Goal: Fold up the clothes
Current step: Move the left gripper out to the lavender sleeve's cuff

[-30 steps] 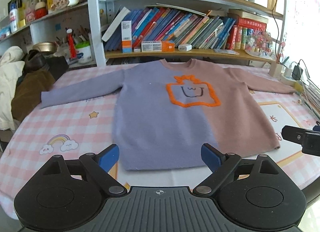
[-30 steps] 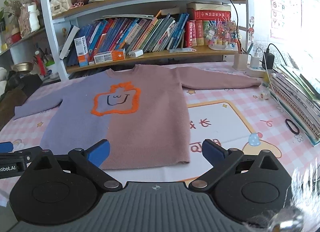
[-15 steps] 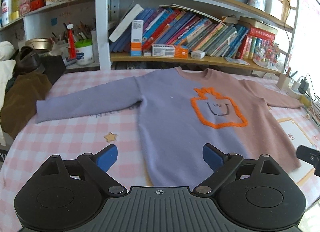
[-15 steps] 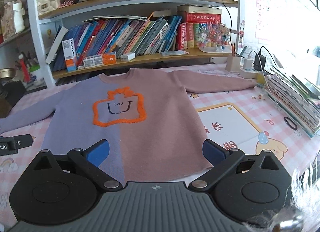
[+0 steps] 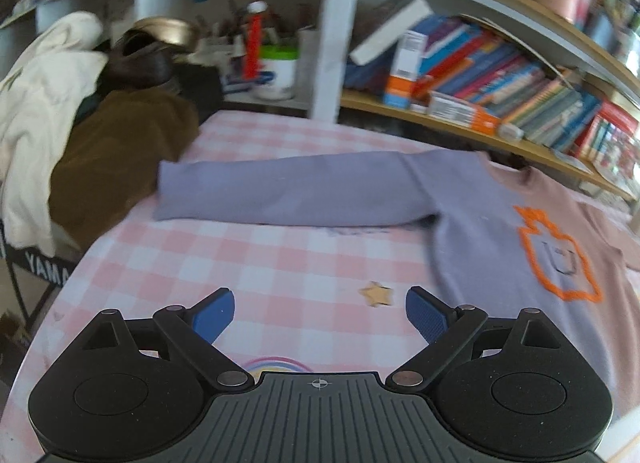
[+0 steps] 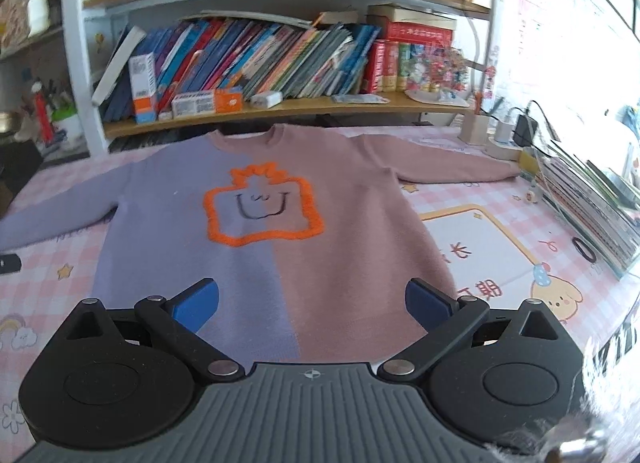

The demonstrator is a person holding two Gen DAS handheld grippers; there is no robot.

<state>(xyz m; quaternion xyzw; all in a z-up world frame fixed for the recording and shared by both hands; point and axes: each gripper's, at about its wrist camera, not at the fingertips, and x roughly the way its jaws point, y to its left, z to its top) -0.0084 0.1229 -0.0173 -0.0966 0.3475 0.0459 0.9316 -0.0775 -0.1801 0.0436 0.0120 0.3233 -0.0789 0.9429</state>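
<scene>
A two-tone sweater (image 6: 280, 231) lies flat on the checked tablecloth (image 5: 240, 263) — directly ahead of the right gripper (image 6: 312, 303), ahead-right of the left gripper (image 5: 320, 315). Both grippers gape wide, holding nothing.

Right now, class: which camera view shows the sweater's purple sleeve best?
The left wrist view: the purple sleeve lies across its middle, cuff to shoulder, flat on the checked cloth. The right wrist view shows that sleeve only at its left edge, cuff cut off.
</scene>
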